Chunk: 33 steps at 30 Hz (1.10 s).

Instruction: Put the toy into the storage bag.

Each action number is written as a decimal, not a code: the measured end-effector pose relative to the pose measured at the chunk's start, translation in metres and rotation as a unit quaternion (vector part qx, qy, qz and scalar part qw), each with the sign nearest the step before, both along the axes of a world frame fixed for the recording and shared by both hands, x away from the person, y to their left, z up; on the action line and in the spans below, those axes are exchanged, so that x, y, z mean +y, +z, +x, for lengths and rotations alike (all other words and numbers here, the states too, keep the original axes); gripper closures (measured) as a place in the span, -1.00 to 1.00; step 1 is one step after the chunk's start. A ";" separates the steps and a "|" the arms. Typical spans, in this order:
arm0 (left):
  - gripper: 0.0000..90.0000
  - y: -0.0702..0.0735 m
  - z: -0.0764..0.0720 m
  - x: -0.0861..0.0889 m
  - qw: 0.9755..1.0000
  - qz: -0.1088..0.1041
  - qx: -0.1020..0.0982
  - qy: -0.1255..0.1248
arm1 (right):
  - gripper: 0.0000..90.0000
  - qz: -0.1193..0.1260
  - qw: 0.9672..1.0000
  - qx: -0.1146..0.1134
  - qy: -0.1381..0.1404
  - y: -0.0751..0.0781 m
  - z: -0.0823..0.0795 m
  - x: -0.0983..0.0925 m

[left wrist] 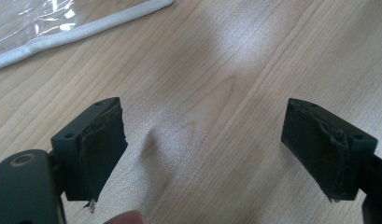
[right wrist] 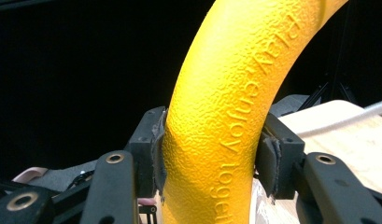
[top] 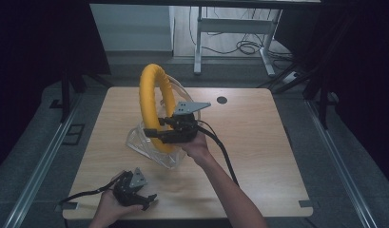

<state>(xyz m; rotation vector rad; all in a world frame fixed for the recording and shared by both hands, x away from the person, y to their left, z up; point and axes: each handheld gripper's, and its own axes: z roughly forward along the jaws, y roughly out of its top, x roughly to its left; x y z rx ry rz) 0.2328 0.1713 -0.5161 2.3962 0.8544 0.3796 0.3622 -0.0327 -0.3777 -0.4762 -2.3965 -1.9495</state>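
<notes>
Above the desk (top: 258, 142), my right hand-held gripper (right wrist: 216, 158) clenches the yellow ring (top: 151, 104), half out of its clear bag (top: 149, 145). I lift straight and slowly. My left hand-held gripper (left wrist: 202, 154) rests released.

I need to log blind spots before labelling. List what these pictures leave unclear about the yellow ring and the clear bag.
- Yellow ring: its lower arc, high view, is blurred behind the clear bag.
- Ring lettering, right gripper view: cut off by the bottom edge.
- Bag opening, left gripper view: cut off by the top edge.
</notes>
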 end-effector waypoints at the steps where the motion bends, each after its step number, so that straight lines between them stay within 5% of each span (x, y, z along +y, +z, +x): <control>1: -0.70 0.000 0.000 0.000 1.000 0.000 0.000 -0.001 | 0.09 0.002 1.000 0.002 0.000 -0.002 0.001 0.000; 18: -0.70 0.000 0.000 0.000 1.000 0.001 0.002 -0.002 | 0.02 -0.005 1.000 0.010 -0.016 -0.033 0.008 -0.006; 33: -0.70 -0.001 0.000 -0.001 1.000 0.001 0.003 -0.001 | -0.32 -0.031 0.997 -0.036 -0.067 -0.027 -0.005 -0.008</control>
